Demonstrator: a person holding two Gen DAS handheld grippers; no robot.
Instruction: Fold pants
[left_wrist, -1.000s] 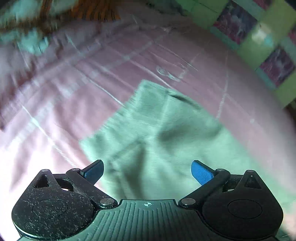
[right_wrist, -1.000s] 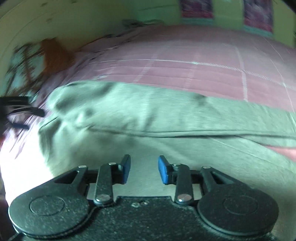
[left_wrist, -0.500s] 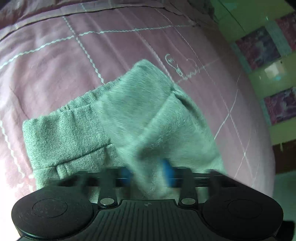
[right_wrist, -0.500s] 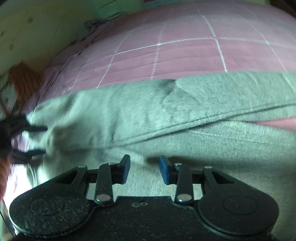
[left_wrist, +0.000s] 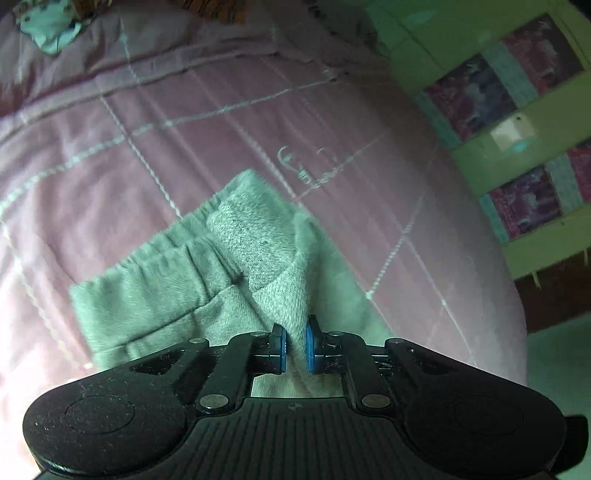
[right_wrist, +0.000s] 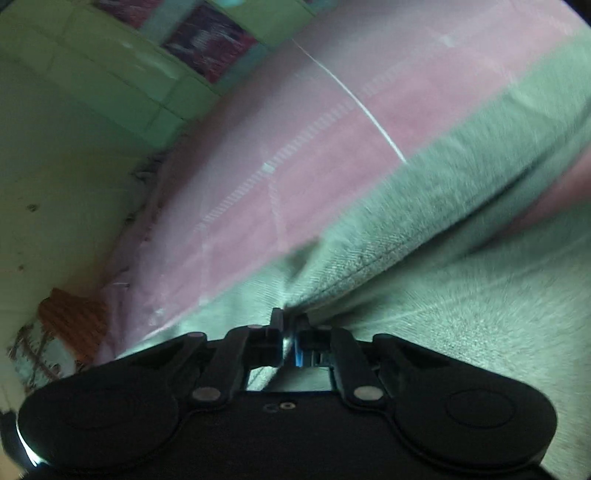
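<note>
Grey pants (left_wrist: 177, 280) lie on a pink checked bedspread (left_wrist: 184, 122). In the left wrist view the elastic waistband faces away and a fold of the fabric rises toward me. My left gripper (left_wrist: 295, 345) is shut on that raised fold. In the right wrist view the pants (right_wrist: 424, 229) stretch to the right, with a long seam running diagonally. My right gripper (right_wrist: 290, 339) is shut on a pinch of the pants fabric near that seam. The view is tilted and blurred.
A green wall with patterned panels (left_wrist: 517, 110) stands beyond the bed's right edge. Orange and patterned cloth (left_wrist: 55, 22) lies at the far end of the bed; it also shows in the right wrist view (right_wrist: 70, 325). The bed edge drops off at right (left_wrist: 517, 314).
Both grippers went from open to shut on the pants fabric. The left one lifted a fold. The right view has tilted strongly.
</note>
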